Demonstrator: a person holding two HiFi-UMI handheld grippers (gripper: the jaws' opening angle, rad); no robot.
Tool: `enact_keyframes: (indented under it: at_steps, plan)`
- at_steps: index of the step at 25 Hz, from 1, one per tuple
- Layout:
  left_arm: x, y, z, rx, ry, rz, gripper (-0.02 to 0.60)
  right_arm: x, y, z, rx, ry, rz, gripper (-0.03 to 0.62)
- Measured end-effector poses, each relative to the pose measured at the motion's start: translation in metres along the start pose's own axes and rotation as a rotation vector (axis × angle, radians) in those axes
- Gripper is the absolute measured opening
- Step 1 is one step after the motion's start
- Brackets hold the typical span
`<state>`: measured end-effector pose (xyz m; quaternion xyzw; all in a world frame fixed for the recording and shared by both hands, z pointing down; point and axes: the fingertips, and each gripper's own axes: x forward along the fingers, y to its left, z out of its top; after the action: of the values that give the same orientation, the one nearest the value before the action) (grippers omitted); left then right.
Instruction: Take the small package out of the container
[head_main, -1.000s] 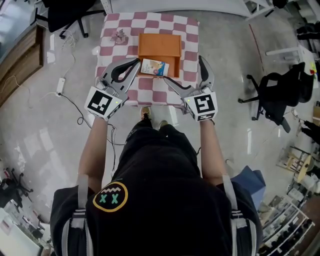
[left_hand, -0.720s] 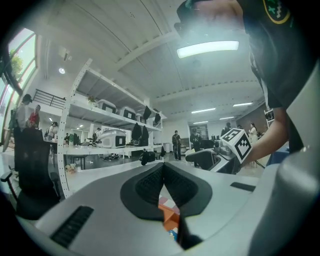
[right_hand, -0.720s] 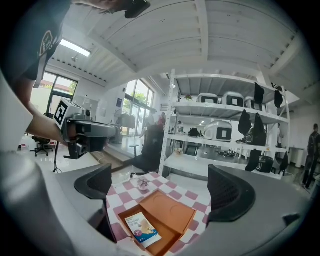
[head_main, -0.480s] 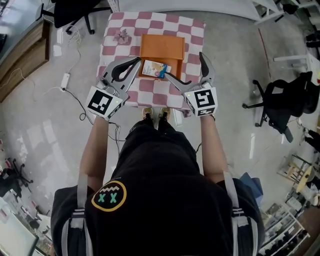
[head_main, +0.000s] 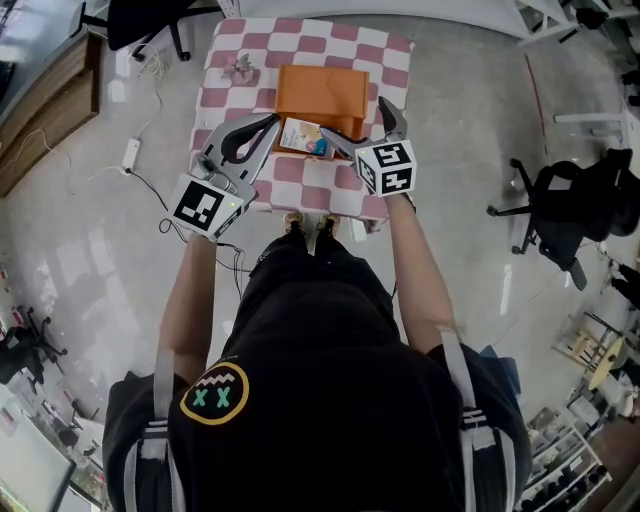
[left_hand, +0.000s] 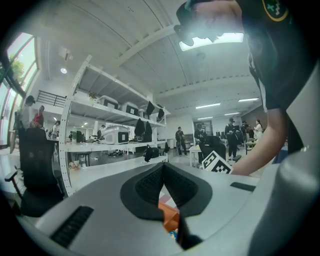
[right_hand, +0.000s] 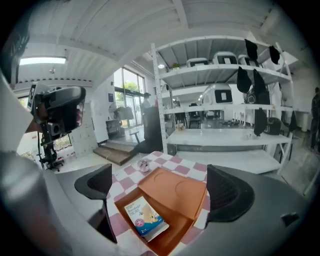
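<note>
An orange container stands open on the checked table, and the small white and blue package lies in its near part. My right gripper is open, low over the container's near right corner, one finger reaching beside the package. In the right gripper view the package and the container lie between and beyond the open right gripper. My left gripper is shut and empty, just left of the package. The left gripper view has the left gripper with its pads pressed together.
A small pinkish object sits on the table's far left corner, also in the right gripper view as the pinkish object. A black office chair stands to the right. A cable trails on the floor at the left. Shelving fills the room behind.
My right gripper has moved forward and left, from the table's near right edge up to the container beside the package. The left gripper has stayed in place.
</note>
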<state>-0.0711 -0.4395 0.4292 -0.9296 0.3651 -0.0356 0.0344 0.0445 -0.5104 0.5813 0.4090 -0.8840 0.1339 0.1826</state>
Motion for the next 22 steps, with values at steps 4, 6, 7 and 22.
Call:
enact_keyframes:
  at_steps: [4,6,7,22]
  plan:
    - [0.002,0.003,-0.001,-0.005,0.005,0.009,0.017,0.029,-0.009,-0.04,0.09,0.104,0.007,0.592]
    - [0.003,0.004,-0.003,-0.006,0.009,0.011,0.017,0.041,-0.011,-0.064,0.16,0.168,0.01,0.592]
    - [0.003,0.005,-0.003,-0.008,0.011,0.013,0.017,0.047,-0.011,-0.076,0.206,0.205,0.014,0.593]
    - [-0.003,0.012,-0.009,-0.025,0.015,0.042,0.017,0.07,0.001,-0.185,0.781,0.568,0.032,0.509]
